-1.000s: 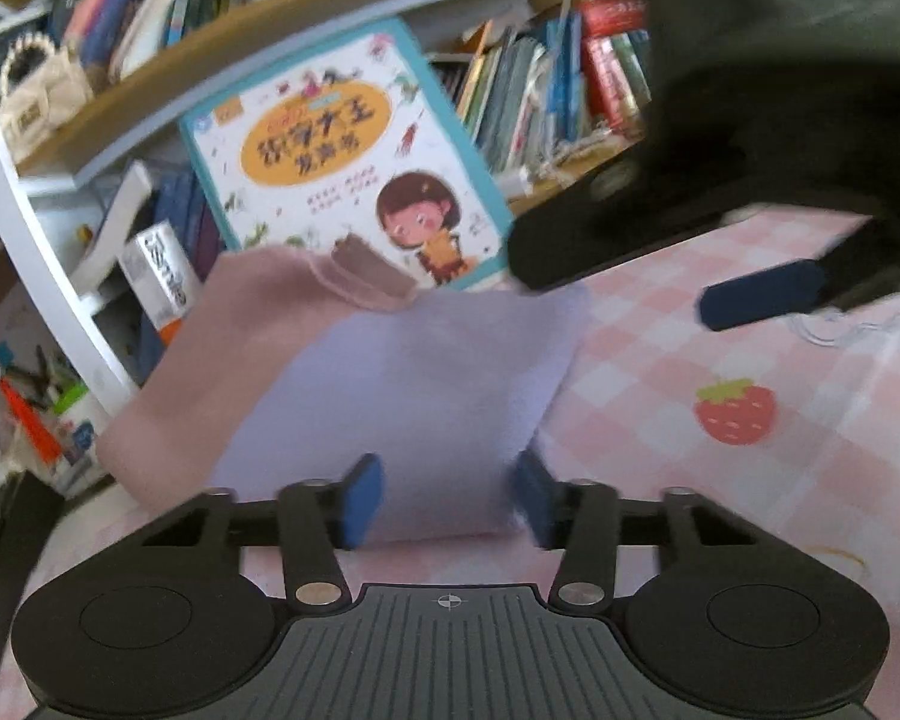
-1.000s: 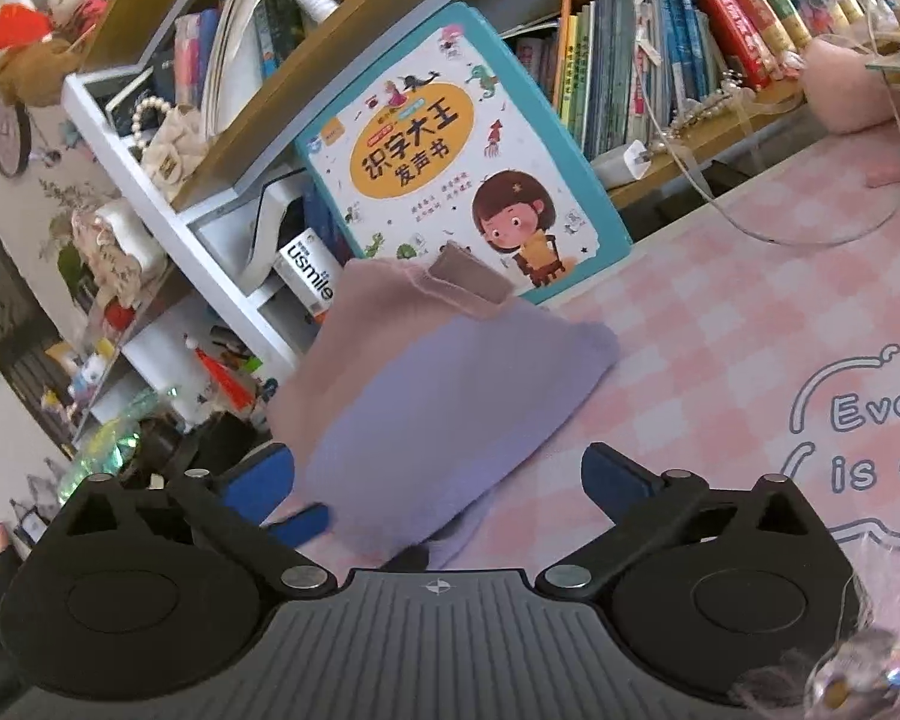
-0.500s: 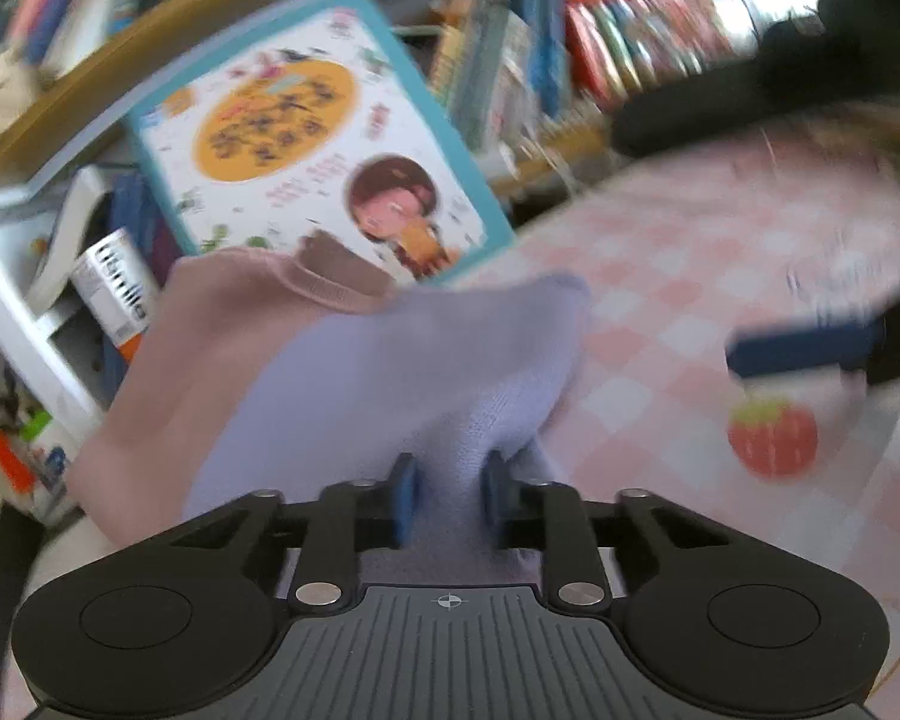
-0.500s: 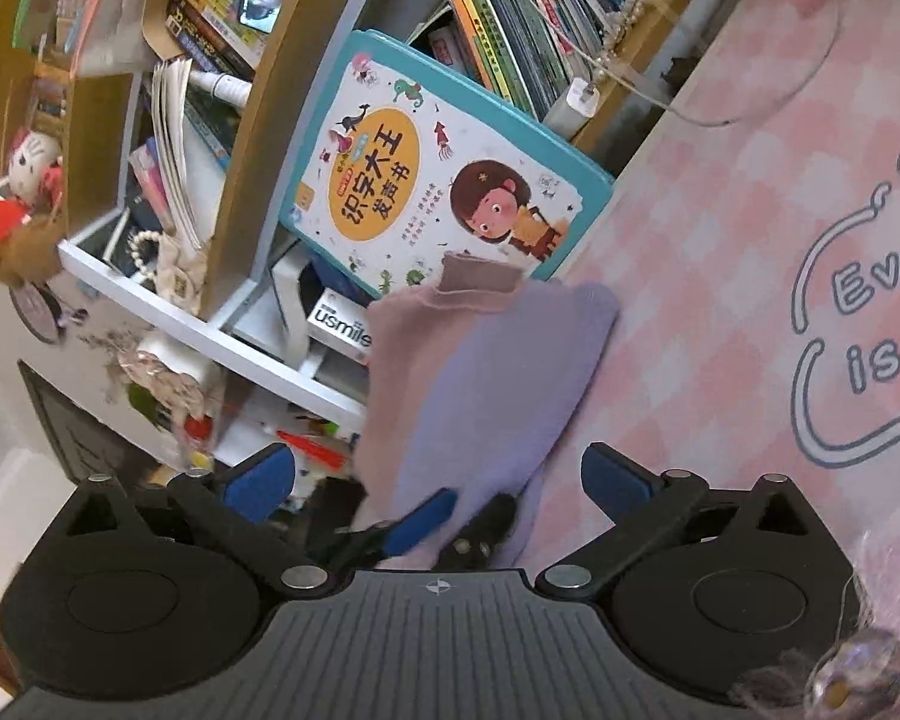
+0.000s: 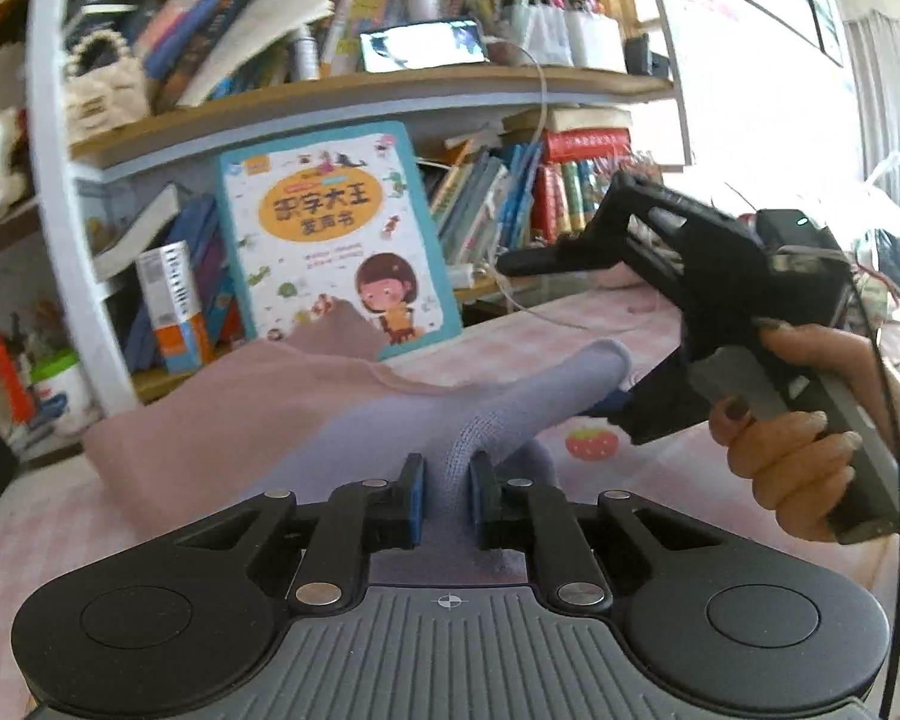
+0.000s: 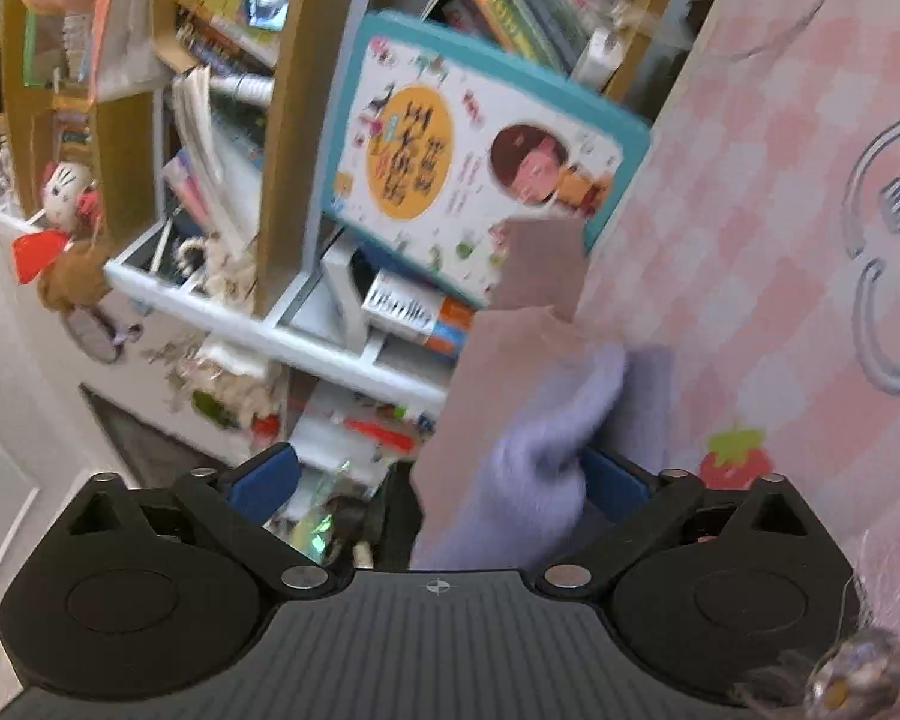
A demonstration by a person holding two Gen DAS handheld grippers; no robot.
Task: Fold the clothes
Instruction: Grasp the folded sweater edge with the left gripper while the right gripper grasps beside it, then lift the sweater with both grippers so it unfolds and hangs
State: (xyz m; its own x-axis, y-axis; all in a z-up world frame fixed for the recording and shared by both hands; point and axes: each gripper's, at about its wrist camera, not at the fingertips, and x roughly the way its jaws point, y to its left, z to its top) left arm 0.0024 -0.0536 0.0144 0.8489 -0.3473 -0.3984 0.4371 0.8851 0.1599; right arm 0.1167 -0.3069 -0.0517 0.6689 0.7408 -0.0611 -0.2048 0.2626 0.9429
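Observation:
A lavender knit garment [image 5: 450, 420] lies on top of a folded pink garment [image 5: 222, 420] on the pink chequered tablecloth [image 5: 570, 330]. My left gripper [image 5: 447, 498] is shut on the lavender garment's near edge, which rises in a bunched ridge from its pads. My right gripper [image 5: 552, 336], held by a hand [image 5: 810, 438], comes in from the right, rolled on its side, jaws wide open. The garment's far corner [image 5: 606, 360] sits between them. In the right wrist view the lavender fabric [image 6: 540, 450] lies between the open right gripper's [image 6: 438, 480] pads, against the right pad.
A large children's picture book [image 5: 336, 240] leans on the bookshelf behind the clothes. Packed shelves [image 5: 330, 90] fill the back, with a white shelf frame [image 5: 72, 240] at left. A thin cable [image 5: 546, 318] crosses the table. A strawberry print [image 5: 591, 443] marks the cloth.
My left jaws closed on the lavender garment's near edge and pulled it up into a ridge. The right gripper rolled onto its side and now straddles the raised fabric.

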